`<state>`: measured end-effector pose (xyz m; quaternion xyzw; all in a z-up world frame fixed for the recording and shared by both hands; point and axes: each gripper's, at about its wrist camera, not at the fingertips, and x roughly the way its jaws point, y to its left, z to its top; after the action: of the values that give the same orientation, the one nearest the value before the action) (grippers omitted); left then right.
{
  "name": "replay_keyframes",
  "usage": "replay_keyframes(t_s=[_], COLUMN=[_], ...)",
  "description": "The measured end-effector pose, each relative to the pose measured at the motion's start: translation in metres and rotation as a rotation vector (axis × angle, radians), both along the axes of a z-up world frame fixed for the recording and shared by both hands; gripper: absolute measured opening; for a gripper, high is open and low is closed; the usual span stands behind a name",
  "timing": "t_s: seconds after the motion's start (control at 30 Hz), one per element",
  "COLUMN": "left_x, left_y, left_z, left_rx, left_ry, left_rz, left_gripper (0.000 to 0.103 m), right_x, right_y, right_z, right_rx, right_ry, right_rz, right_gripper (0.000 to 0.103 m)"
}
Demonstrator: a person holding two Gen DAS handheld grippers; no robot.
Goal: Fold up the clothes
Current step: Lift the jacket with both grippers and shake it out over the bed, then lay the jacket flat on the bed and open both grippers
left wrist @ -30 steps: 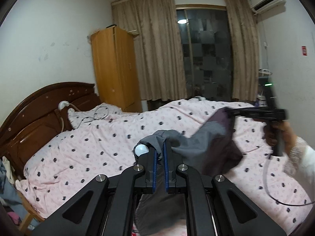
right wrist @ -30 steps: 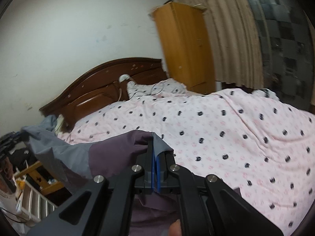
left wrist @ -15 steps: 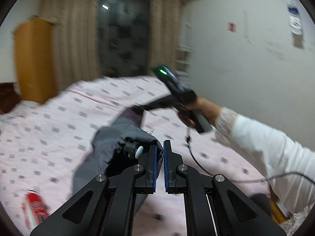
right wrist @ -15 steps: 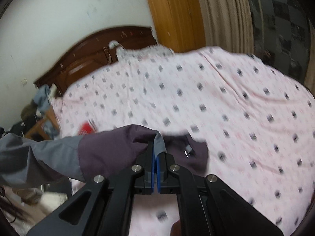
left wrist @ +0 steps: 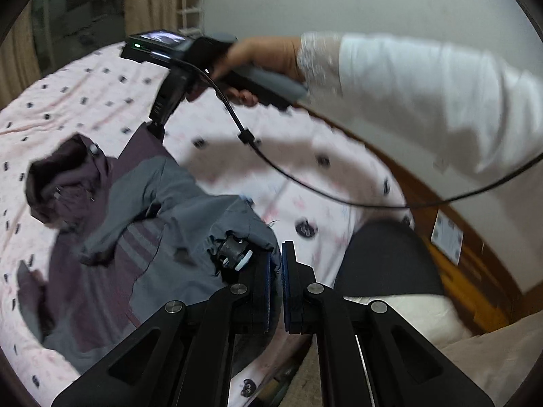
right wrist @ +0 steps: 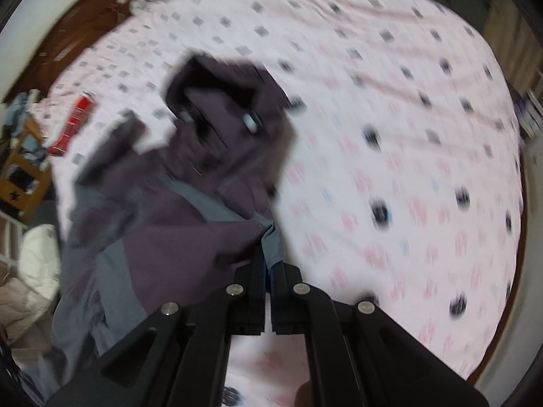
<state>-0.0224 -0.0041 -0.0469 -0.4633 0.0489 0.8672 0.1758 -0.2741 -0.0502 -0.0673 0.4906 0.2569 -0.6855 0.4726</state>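
Note:
A grey and purple hooded jacket [left wrist: 142, 234] lies spread on the pink patterned bedspread [left wrist: 305, 176]. My left gripper [left wrist: 275, 261] points down at the near edge and is shut on a bunched grey corner with a toggle beside it. In the same view a hand holds my right gripper [left wrist: 158, 128], pinching the purple far corner. The blurred right wrist view shows that gripper [right wrist: 269, 251] shut on a grey and purple edge of the jacket [right wrist: 176, 234], with the hood [right wrist: 220, 95] lying beyond on the bedspread [right wrist: 390, 129].
A person's white sleeve [left wrist: 424, 101] and a black cable [left wrist: 305, 183] cross above the bed. A dark cushion [left wrist: 387, 257] and a wooden bed frame [left wrist: 475, 261] sit at the right. A red packet [right wrist: 73, 122] lies on the bed's left side, near a wooden stool [right wrist: 20, 176].
Both grippers have swung down toward the bed while still gripping the jacket. The jacket, earlier held up in the air between them, now lies spread on the bedspread.

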Motion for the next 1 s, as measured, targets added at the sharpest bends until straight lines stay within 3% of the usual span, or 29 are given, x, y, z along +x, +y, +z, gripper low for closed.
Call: replay_keyframes(t_s=[0.2, 0.27, 0.33, 0.43, 0.47, 0.53, 0.57, 0.7, 0.83, 1.0], left_x=[0.001, 0.007, 0.014, 0.032, 0.039, 0.045, 0.046, 0.052, 0.071, 0.095], left_y=[0.009, 0.016, 0.018, 0.018, 0.017, 0.003, -0.008, -0.082, -0.174, -0.263], left_z=[-0.034, -0.036, -0.036, -0.029, -0.027, -0.020, -0.017, -0.011, -0.013, -0.023], left_rx=[-0.057, -0.094, -0.106, -0.096, -0.092, -0.083, -0.069, 0.020, -0.011, -0.039], left_ry=[-0.028, -0.006, 0.018, 0.070, 0.088, 0.116, 0.120, 0.121, 0.179, 0.207], left_rz=[-0.002, -0.002, -0.010, -0.019, -0.021, 0.016, 0.048, 0.250, 0.523, 0.733], left_gripper=[0.014, 0.026, 0.056, 0.071, 0.072, 0.073, 0.073, 0.073, 0.079, 0.082], right_x=[-0.001, 0.002, 0.005, 0.009, 0.010, 0.008, 0.007, 0.008, 0.033, 0.070], right_y=[0.029, 0.032, 0.032, 0.033, 0.034, 0.036, 0.040, 0.061, 0.060, 0.050], right_z=[-0.057, -0.061, -0.060, -0.057, -0.055, -0.049, -0.046, -0.027, -0.007, 0.018], right_rx=[0.064, 0.066, 0.076, 0.079, 0.072, 0.092, 0.090, 0.021, 0.001, -0.025], right_ry=[0.006, 0.023, 0.045, 0.063, 0.060, 0.078, 0.099, 0.105, 0.225, 0.370], right_rz=[-0.101, -0.114, -0.115, -0.116, -0.117, -0.144, -0.162, -0.221, -0.218, -0.238], right_gripper=[0.003, 0.004, 0.005, 0.006, 0.010, 0.051, 0.084, 0.086, 0.086, 0.086])
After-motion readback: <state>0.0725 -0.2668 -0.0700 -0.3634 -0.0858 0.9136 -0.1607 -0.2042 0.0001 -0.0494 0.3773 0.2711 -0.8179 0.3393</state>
